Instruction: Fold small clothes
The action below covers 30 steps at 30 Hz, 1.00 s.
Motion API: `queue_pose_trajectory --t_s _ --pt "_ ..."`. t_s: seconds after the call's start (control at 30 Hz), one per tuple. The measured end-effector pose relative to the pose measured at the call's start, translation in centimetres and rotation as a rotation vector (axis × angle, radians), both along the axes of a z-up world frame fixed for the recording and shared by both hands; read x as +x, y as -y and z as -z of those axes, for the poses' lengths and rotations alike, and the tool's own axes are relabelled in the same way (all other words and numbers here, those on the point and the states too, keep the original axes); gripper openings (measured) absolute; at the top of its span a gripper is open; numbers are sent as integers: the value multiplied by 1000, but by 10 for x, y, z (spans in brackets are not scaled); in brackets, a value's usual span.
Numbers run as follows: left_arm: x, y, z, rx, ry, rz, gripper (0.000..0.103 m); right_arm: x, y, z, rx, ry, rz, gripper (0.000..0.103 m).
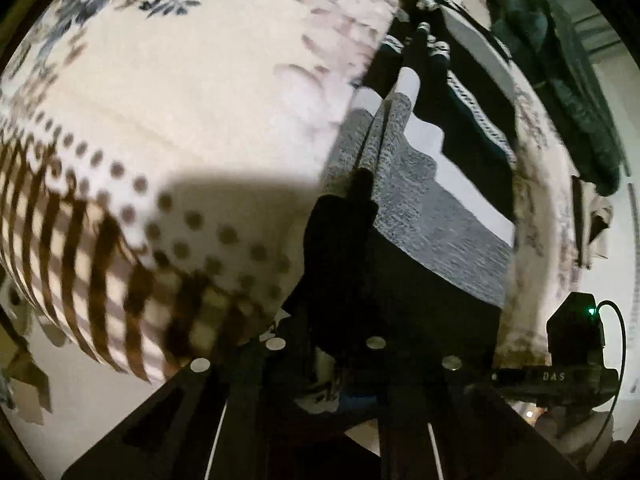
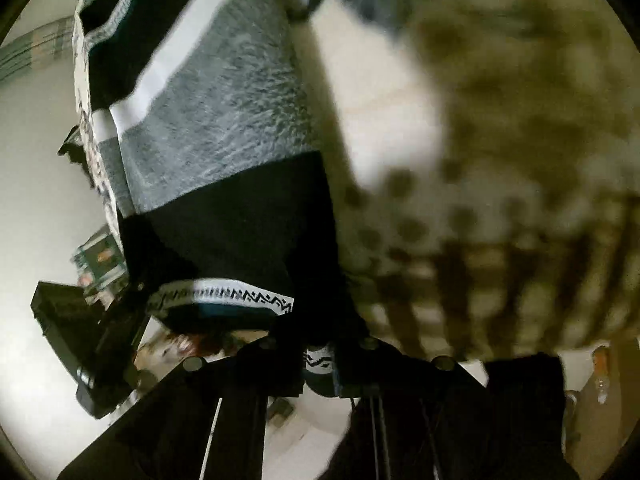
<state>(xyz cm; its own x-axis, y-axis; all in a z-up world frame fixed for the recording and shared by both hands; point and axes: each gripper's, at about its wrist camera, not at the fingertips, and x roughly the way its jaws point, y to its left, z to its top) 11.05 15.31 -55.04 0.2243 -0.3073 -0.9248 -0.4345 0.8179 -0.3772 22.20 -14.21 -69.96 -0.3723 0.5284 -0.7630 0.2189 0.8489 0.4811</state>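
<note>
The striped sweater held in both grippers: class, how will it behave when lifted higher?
The sweater probably hangs floppy: it drapes in soft waves from the right gripper. Its thick knit suggests some weight. The left gripper will likely need to keep its hold.

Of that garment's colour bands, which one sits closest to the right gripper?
The black band with the white zigzag trim. It lies at the near edge; the grey band sits farther out.

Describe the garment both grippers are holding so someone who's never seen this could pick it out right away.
Start at the cream bedspread with brown dots and stripes. Held over its edge is a colour-block garment, pinched by the left gripper and the right gripper. Unlike the plain dark green clothes behind, it has black, speckled grey and white bands and a white zigzag-patterned trim.
</note>
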Motion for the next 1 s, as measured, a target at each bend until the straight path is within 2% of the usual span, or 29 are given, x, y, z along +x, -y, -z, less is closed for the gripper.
queue_pose_trajectory --t_s 0.07,0.17,0.23,0.27,0.3,0.33,0.37,0.43,0.57,0.7,0.8,1.0 --pt "-5 4 5 -56 -12 5 7 -6 6 -5 -54 17 -18 8" --pt "-4 -1 23 -99 -64 30 11 -4 7 4 -87 -22 -34 10" --pt "4 -13 18 -131 -86 37 16 5 5 3 -88 -71 -23 27" --pt "12 -20 10 -114 -101 46 22 11 5 -5 -70 -71 -15 32" --pt "17 -25 3 -114 -95 52 24 19 5 -16 -57 -50 -6 47" --pt "27 -33 -8 -136 -66 60 33 29 6 -27 -53 -24 2 61" --pt "35 -37 -16 -140 -46 68 52 38 10 -38 -48 1 12 64" --pt "68 -55 -40 -144 27 76 66 68 16 -64 -37 56 49 66" --pt "152 -82 -65 -165 154 93 66 146 33 -98 -7 158 143 67" --pt "248 -92 -74 -102 273 147 66 232 39 -112 -50 284 168 67" --pt "321 -87 -64 -77 307 181 66 298 44 -112 -47 340 184 67" --pt "415 -62 -33 29 299 306 66 403 42 -96 -56 414 237 67"
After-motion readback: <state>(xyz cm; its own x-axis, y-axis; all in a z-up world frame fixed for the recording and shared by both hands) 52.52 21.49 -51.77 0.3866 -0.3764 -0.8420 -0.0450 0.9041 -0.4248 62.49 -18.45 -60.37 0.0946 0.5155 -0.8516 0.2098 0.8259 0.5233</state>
